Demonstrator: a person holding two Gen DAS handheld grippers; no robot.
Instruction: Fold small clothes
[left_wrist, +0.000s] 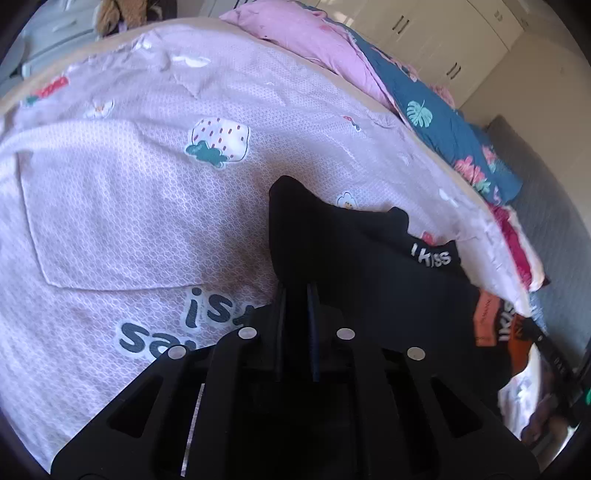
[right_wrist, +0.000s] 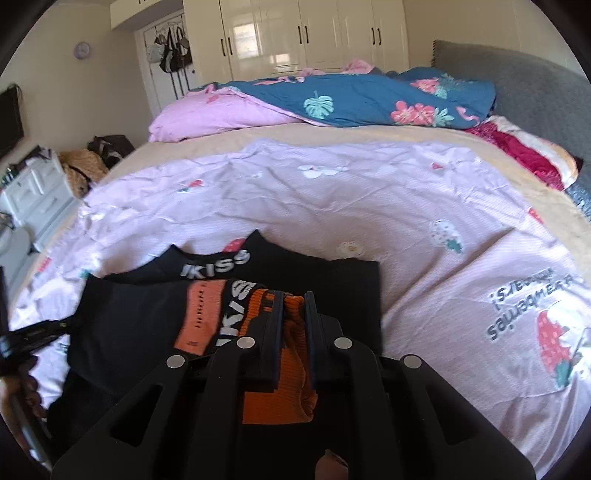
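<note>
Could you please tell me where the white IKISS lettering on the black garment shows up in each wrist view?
Left wrist: IKISS lettering sits right of centre, beyond the left gripper.
Right wrist: IKISS lettering sits left of centre, past the right gripper.
Shared landmark: blue floral quilt.

Matt black cloth garment (right_wrist: 140, 325), glossy wardrobe doors (right_wrist: 280, 33).

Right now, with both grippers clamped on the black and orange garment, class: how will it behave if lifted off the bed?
The garment will probably sag between the two grips: it already lies in soft folds. It looks thin, so likely light. The ribbed orange cloth bunched in the right hand-held gripper should hold without slipping.
</note>
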